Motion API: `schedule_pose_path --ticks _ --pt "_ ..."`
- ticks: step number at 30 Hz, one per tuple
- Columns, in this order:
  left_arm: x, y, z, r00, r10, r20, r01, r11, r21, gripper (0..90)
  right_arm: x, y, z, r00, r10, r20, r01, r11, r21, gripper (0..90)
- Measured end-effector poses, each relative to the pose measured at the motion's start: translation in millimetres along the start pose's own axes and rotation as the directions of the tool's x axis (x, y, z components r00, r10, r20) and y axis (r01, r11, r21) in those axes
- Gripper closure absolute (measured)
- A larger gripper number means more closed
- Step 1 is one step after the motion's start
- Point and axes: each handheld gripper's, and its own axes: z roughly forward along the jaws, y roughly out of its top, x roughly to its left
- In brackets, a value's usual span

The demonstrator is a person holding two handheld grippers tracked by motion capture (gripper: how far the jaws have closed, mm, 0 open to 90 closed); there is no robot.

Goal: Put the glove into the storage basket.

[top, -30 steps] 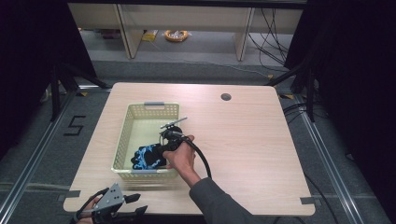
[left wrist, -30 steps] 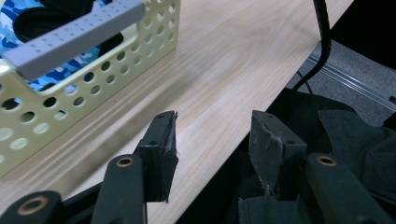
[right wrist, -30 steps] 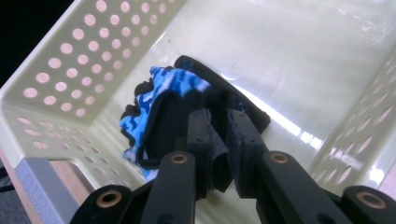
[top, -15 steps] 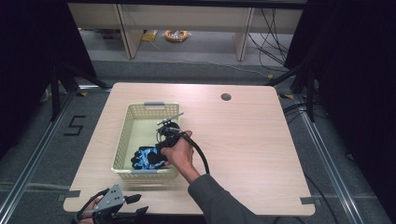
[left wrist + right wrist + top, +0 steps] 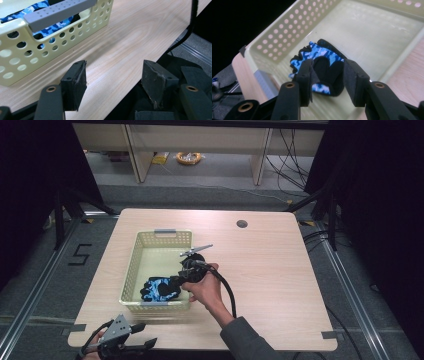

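A blue camouflage glove lies on the floor of the pale yellow basket, at its near end. My right gripper hovers just above it. Its jaws have just been opening and now stand apart, with the glove lying below and beyond them and the pads off it. My left gripper rests at the table's front left edge. Its jaws have also just opened wider, with nothing between them. The basket's near wall rises ahead of it.
The basket has grey handles at both ends. A black cable trails from the right gripper over the wooden table. A round hole sits near the table's far edge. Floor rails and dark curtains flank the table.
The right gripper has risen a little and drawn back from the glove, which stays on the basket floor. The left hand has kept its place.
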Motion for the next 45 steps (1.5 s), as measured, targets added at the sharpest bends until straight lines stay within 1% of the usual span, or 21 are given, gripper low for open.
schedule_pose_path --ticks 2,3,4,5,7,11,12,13,17,18,19,24,33,35,36,37,38,42,43,44,45 --pt "0.5 -0.7 1.0 0.9999 -0.01 -0.013 0.01 0.9999 -0.005 34.5 -2.2 -4.6 -10.3 0.9996 -0.022 -0.016 0.021 1.0 -0.018 58.7" --pt "3.6 -0.3 -0.5 0.9998 0.015 -0.015 -0.014 0.9996 0.023 33.7 -2.4 -6.4 -13.7 0.9995 -0.015 -0.027 0.014 1.0 -0.022 57.9" --pt "2.6 -0.7 0.4 0.9998 -0.006 -0.017 0.006 1.0 0.008 32.8 -3.1 -8.2 -18.5 0.9993 -0.024 -0.029 0.024 0.999 -0.027 56.1" --pt "4.7 -1.2 0.7 0.9995 0.001 -0.032 -0.001 1.0 0.01 31.6 -3.9 -9.8 -21.7 0.9992 -0.028 -0.029 0.027 0.999 -0.037 54.6" --pt "5.3 -1.6 1.6 0.9992 -0.031 -0.024 0.031 0.9995 0.005 28.4 -5.9 -14.1 -31.3 0.9993 -0.029 -0.025 0.028 0.998 -0.051 52.5" --pt "8.9 -3.0 2.9 0.9986 -0.046 -0.027 0.047 0.9989 0.008 24.3 -9.7 -22.3 -47.6 0.9993 -0.037 -0.007 0.037 0.997 -0.063 47.7" --pt "11.0 -3.8 2.4 0.9991 -0.03 -0.031 0.03 0.9994 0.016 23.7 -11.1 -24.7 -51.3 0.9993 -0.038 -0.003 0.038 0.997 -0.07 46.4" --pt "10.1 -4.2 4.3 0.9976 -0.059 -0.038 0.058 0.9983 -0.007 23.2 -12.3 -27.1 -55.1 0.9997 -0.023 -0.002 0.023 0.997 -0.067 45.4" --pt "13.1 -3.7 2.1 0.998 -0.052 -0.037 0.052 0.9986 0.007 22.2 -20.7 -37.6 -70.0 0.9997 -0.024 0.009 0.025 0.995 -0.101 43.5" --pt "12.8 -4.4 3.3 0.9974 -0.062 -0.035 0.062 0.998 -0.014 22.1 -22.3 -40.7 -74.2 0.9999 -0.013 0.009 0.014 0.994 -0.109 42.7" --pt "12.9 -4.0 2.3 0.9966 -0.074 -0.036 0.074 0.9972 -0.002 22.1 -24.9 -42.9 -77.4 0.9997 -0.019 0.012 0.02 0.993 -0.114 42.5" --pt "15.2 -4.5 2.7 0.9965 -0.073 -0.04 0.073 0.9973 -0.004 22.0 -38.1 -63.7 -97.8 0.9991 0.021 0.037 -0.016 0.991 -0.132 40.4" --pt "19.7 -5.7 2.8 0.9944 -0.088 -0.059 0.087 0.9961 -0.011 21.8 -59.1 -98.5 -109.9 0.9972 0.043 0.061 -0.033 0.989 -0.146 38.6" --pt "21.1 -5.8 2.1 0.9932 -0.095 -0.067 0.095 0.9954 -0.01 21.8 -60.1 -106.4 -110.0 0.995 0.086 0.052 -0.077 0.985 -0.152 38.4" --pt "22.5 -6.1 1.9 0.9938 -0.09 -0.065 0.09 0.9959 -0.01 21.9 -65.0 -109.6 -110.0 0.997 0.052 0.057 -0.042 0.987 -0.152 38.3" --pt "22.8 -6.4 2.0 0.9929 -0.098 -0.067 0.097 0.9952 -0.01 21.9 -63.5 -113.8 -110.8 0.9941 0.088 0.063 -0.078 0.986 -0.149 38.2" --pt "23.1 -6.6 2.2 0.9925 -0.101 -0.07 0.1 0.9949 -0.01 22.0 -67.6 -117.5 -110.5 0.9956 0.056 0.076 -0.043 0.987 -0.155 37.9" --pt "25.8 -7.3 0.9 0.9941 -0.078 -0.076 0.079 0.9969 0.01 22.1 -73.7 -134.5 -108.9 0.9941 0.073 0.081 -0.059 0.984 -0.167 37.2" --pt "24.7 -7.7 2.2 0.9926 -0.094 -0.077 0.094 0.9955 -0.009 22.1 -75.7 -139.7 -108.4 0.9944 0.071 0.078 -0.059 0.988 -0.144 37.0" --pt "24.9 -7.6 1.5 0.9926 -0.092 -0.079 0.092 0.9957 -0.004 22.1 -75.1 -144.0 -108.0 0.9924 0.1 0.072 -0.088 0.985 -0.148 37.0" --pt "24.8 -7.9 1.9 0.9927 -0.093 -0.077 0.092 0.9957 -0.013 22.1 -79.5 -147.7 -108.6 0.9939 0.063 0.091 -0.048 0.986 -0.158 37.0"
